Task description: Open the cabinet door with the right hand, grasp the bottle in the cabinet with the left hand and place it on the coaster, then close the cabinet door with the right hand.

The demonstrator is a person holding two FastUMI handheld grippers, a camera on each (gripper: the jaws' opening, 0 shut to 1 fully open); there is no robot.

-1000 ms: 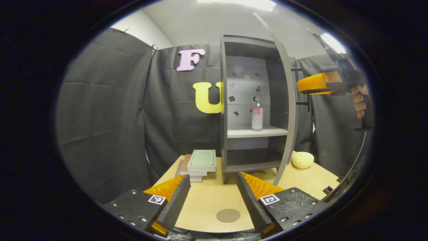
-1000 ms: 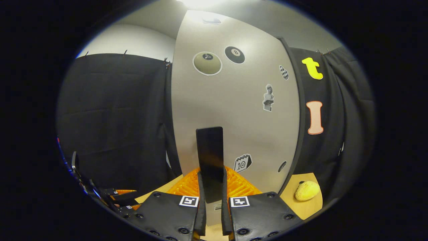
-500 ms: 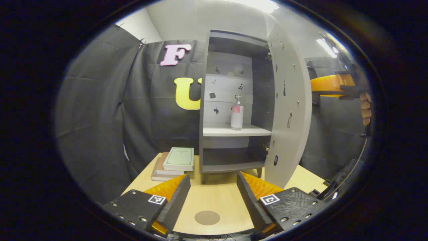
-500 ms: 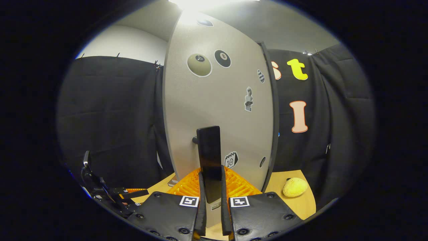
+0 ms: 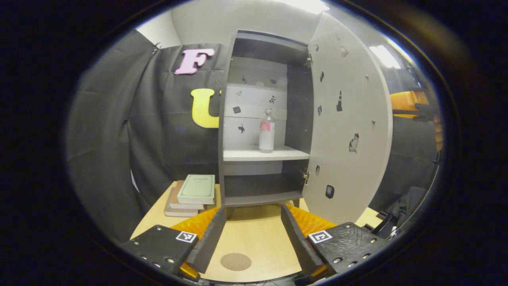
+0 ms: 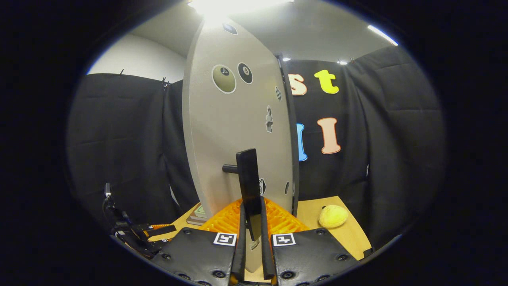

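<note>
The grey cabinet (image 5: 226,119) stands open at the back of the wooden table. A clear bottle (image 5: 266,131) with a pink label stands upright on its middle shelf. The cabinet door (image 5: 349,127) is swung wide to the right. My right gripper (image 6: 251,234) is shut on the door's black handle (image 6: 249,186); that gripper (image 5: 408,104) also peeks past the door's edge in the left gripper view. My left gripper (image 5: 250,234) hangs open low over the table, well short of the cabinet. The round brown coaster (image 5: 235,261) lies just between and below its fingers.
A stack of books (image 5: 190,192) lies left of the cabinet. A yellow sponge-like lump (image 6: 333,215) rests on the table right of the door. Black cloth walls close in the booth. The left gripper (image 6: 147,234) shows low left in the right gripper view.
The door has swung further open, pulled by my right gripper on its handle. My left gripper has shifted, so the cabinet interior now faces it more squarely.
</note>
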